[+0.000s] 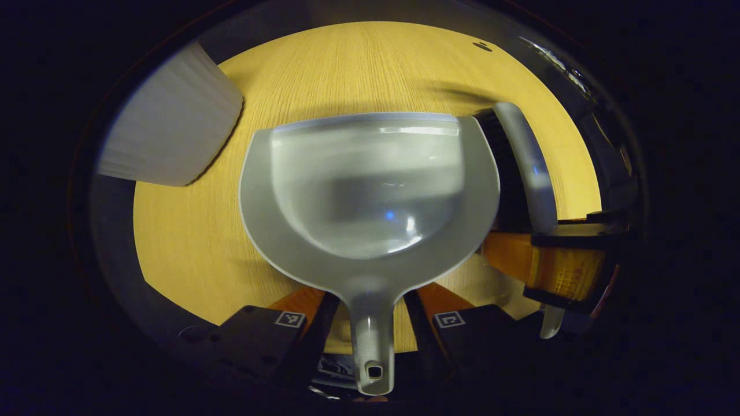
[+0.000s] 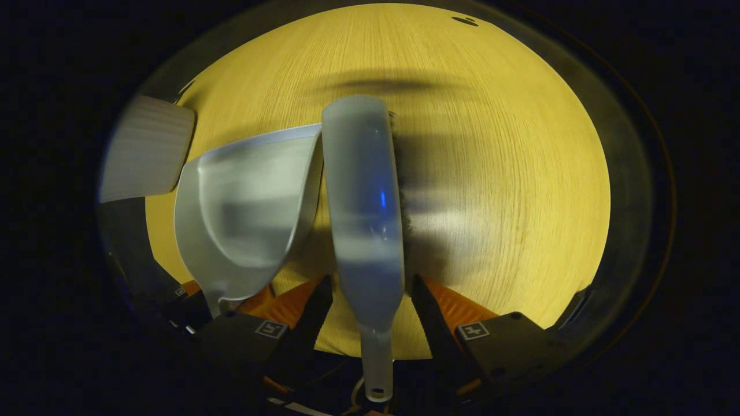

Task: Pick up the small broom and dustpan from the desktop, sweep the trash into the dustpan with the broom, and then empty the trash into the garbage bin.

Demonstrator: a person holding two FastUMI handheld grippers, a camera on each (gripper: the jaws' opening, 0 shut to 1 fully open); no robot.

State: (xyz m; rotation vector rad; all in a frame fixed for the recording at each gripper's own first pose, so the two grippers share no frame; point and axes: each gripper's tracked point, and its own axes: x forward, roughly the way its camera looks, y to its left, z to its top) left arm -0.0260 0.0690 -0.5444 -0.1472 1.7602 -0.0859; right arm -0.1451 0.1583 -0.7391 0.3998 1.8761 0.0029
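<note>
Jaws of both my grippers pinch handles above the wooden counter [image 2: 497, 144].
Left gripper [image 1: 370, 323] clamps the grey plastic dustpan [image 1: 370, 190]; right gripper [image 2: 373, 315] clamps the grey-backed small broom [image 2: 364, 196], bristles mostly hidden; no legible writing.

Dustpan [image 1: 370, 190]: smooth grey plastic with a soft sheen; a small light glint sits in its bowl.
Broom [image 2: 364, 196]: smooth grey plastic back, lightly glossy, with dark, rough-looking bristles along one edge.
Desktop [image 2: 491, 173]: pale wood with fine straight grain, mostly matt.
Garbage bin [image 1: 167, 115]: white, matt, with fine ribbing; material cannot be told.
</note>
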